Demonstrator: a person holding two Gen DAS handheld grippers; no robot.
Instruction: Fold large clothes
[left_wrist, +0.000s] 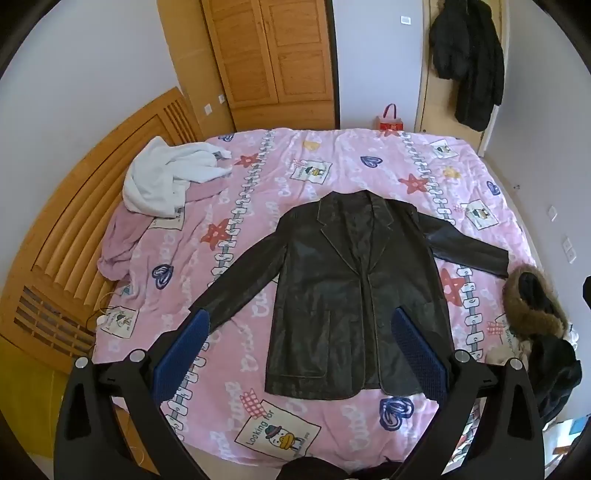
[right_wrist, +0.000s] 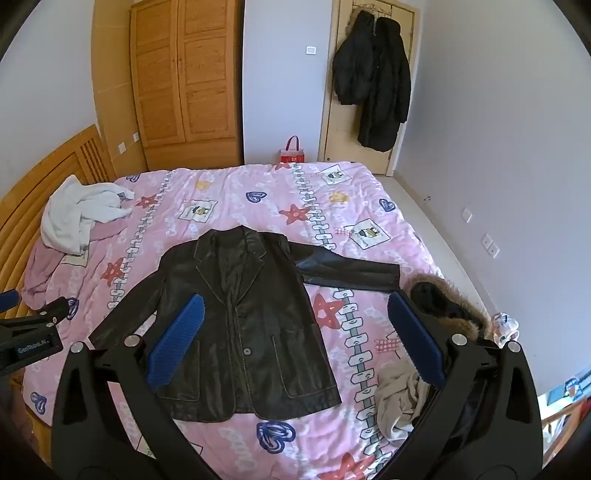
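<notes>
Jacket: your dark leather jacket (left_wrist: 343, 295) lay flat on the bed (left_wrist: 325, 166), front up, collar toward the far edge, both sleeves spread out to the sides.
Left gripper: you held the left gripper (left_wrist: 299, 354) above the jacket's hem, fingers wide apart, gripping nothing.
Right gripper: your right gripper (right_wrist: 295, 336) hung over the jacket's right half, also spread wide and empty.
Others: a white garment (left_wrist: 166, 177) sat near the headboard (left_wrist: 92, 192); a fur-trimmed coat (right_wrist: 447, 302) lay beside the right sleeve.

Bed (left_wrist: 332, 155), pink cartoon quilt. Lying on it: dark leather jacket (left_wrist: 332, 295) spread flat, white garment (left_wrist: 166, 181), fur-hooded coat (left_wrist: 535, 306).
</notes>
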